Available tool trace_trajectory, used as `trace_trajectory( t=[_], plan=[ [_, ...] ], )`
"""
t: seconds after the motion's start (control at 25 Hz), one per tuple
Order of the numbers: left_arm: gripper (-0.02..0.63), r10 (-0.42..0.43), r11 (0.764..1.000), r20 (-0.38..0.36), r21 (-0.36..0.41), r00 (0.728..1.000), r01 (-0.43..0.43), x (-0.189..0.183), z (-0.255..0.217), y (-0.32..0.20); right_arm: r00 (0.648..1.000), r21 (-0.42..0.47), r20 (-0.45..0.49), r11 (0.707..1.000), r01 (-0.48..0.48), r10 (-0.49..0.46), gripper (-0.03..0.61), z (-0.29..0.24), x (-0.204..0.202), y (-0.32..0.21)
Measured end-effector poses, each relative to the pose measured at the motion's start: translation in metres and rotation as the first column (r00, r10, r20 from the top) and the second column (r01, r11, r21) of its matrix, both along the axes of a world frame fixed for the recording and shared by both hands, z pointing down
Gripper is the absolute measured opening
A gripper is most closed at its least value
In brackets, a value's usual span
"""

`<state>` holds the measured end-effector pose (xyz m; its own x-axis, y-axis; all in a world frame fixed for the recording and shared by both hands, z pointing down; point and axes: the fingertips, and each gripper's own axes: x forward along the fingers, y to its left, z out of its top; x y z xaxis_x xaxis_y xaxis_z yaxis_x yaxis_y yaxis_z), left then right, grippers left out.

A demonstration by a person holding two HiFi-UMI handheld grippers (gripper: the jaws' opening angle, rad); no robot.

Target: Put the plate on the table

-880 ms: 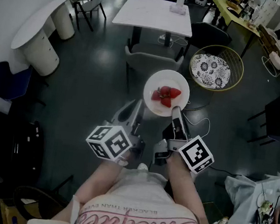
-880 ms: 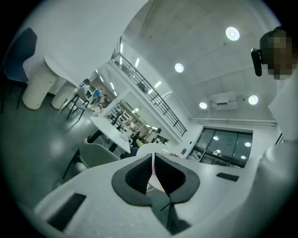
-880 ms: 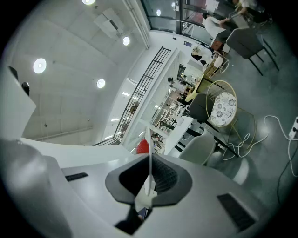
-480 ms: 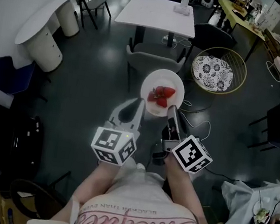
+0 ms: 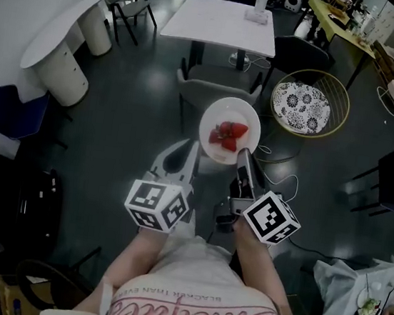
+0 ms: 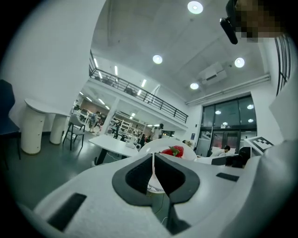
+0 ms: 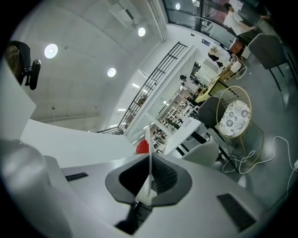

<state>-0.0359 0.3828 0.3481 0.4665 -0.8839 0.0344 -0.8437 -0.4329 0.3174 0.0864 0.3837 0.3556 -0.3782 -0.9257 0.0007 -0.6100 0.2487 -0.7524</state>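
A white plate with several red strawberries is held in the air over the dark floor. My left gripper is shut on its near left rim. My right gripper is shut on its near right rim. In the left gripper view the thin plate edge runs between the shut jaws of the left gripper, with a strawberry beyond. The right gripper likewise pinches the plate rim in its own view. A white square table stands ahead.
A grey chair stands between the plate and the table. A gold wire chair with a patterned cushion is at the right. A white counter and a blue chair are at the left. Cables lie on the floor.
The plate and both grippers have shifted slightly left in the head view, and the white table sits a little lower. Both grips are unchanged.
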Motion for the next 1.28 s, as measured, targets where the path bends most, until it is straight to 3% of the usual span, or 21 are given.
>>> trace_trajectory(
  t=[0.48,1.28],
  plan=[
    [0.015,0.022,1.000,-0.034,-0.003,0.999,-0.022,-0.014,0.004,-0.116,0.999,0.001,-0.007,0.999,-0.035,0.035,0.008,0.003,-0.011,-0.110],
    [0.015,0.039,0.998,-0.128,-0.035,0.991,-0.044,-0.080,0.006,-0.321,0.997,-0.011,-0.007,0.997,-0.080,0.080,0.008,-0.004,-0.063,-0.308]
  ],
)
